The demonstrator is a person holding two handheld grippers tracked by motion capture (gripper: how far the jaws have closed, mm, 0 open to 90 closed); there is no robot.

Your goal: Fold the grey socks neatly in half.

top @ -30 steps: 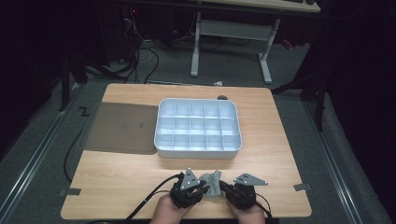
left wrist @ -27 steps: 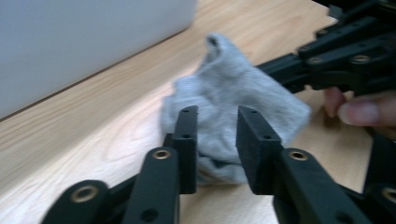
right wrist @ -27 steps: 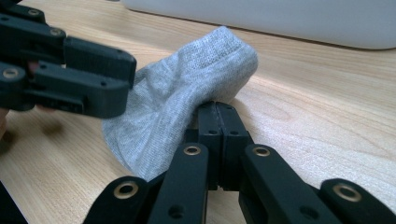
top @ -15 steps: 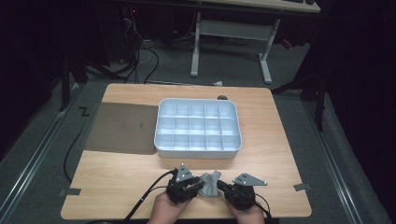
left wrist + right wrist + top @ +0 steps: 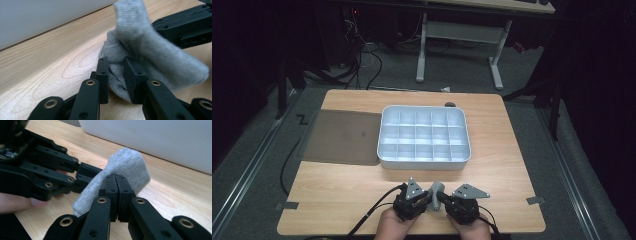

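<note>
A small grey sock point(image 5: 437, 190) is held just above the wooden table point(image 5: 337, 195) near its front edge, between my two grippers. My left gripper point(image 5: 427, 198) has its jaws pressed on a thick fold of the sock point(image 5: 140, 45) from both sides. In the left gripper view the gripper's own point is point(image 5: 117, 72), and the right gripper's black linkage point(image 5: 180, 27) crosses the upper right. My right gripper point(image 5: 440, 200) is shut, its tips point(image 5: 116, 180) pinching the sock point(image 5: 125, 167), which drapes over them. The left gripper point(image 5: 85, 173) meets the sock from the left.
A white tray point(image 5: 424, 162) with several empty compartments stands mid-table, just beyond the grippers. A dark mat point(image 5: 342, 137) lies to its left. A small dark object point(image 5: 450, 105) sits behind the tray. Tape marks point(image 5: 535, 200) lie near the front corners.
Both hands stay at the front edge; the left gripper shifted slightly left and back, and the sock stays held between the two.
</note>
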